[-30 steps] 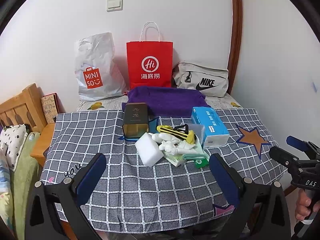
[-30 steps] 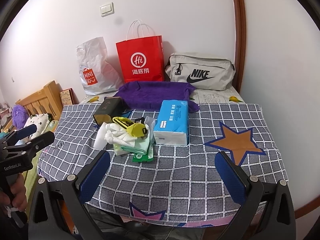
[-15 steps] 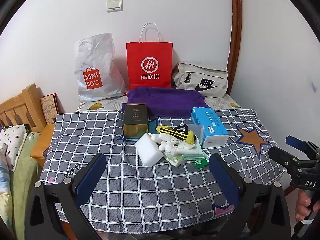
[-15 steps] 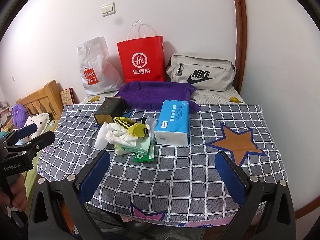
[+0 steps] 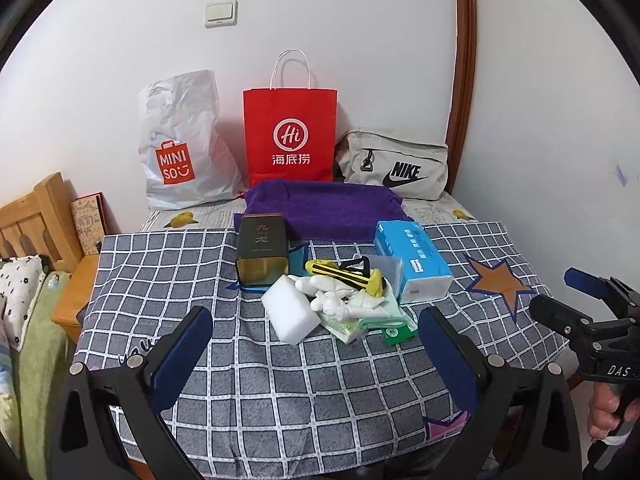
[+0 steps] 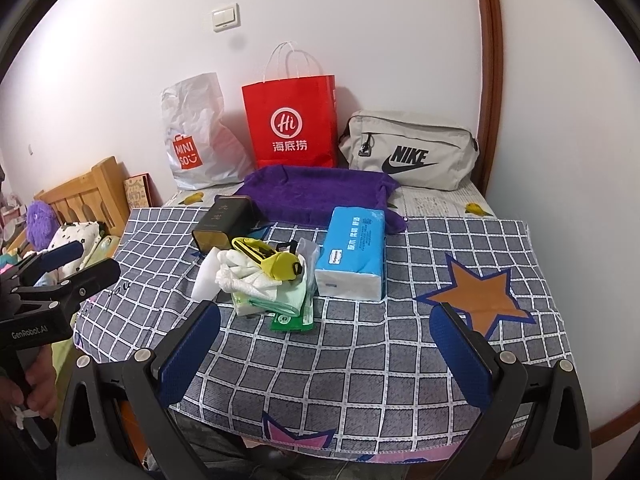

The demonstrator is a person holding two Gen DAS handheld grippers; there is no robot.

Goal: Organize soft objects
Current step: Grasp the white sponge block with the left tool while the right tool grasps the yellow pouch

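A pile lies mid-table on the checked cloth (image 5: pixel 280 392): a white sponge block (image 5: pixel 291 314), a white crumpled cloth (image 5: pixel 340 300), green packets (image 5: pixel 372 326), and a yellow utility knife (image 5: pixel 344 274). A blue tissue pack (image 5: pixel 412 260) lies right of the pile, a purple towel (image 5: pixel 324 208) behind it. My left gripper (image 5: pixel 316 354) is open and empty, near the front edge. My right gripper (image 6: pixel 326 354) is open and empty, in front of the pile (image 6: pixel 264 280) and the tissue pack (image 6: pixel 354 252). Both hover short of the pile.
A dark tin box (image 5: pixel 262 252) lies on its side left of the pile. Against the wall stand a white Miniso bag (image 5: pixel 180 148), a red paper bag (image 5: pixel 290 136) and a grey Nike pouch (image 5: pixel 396 164). A wooden bed frame (image 5: pixel 32 220) is at the left.
Both grippers have drifted only slightly; the scene sits a touch lower in view. Nothing on the table has moved.
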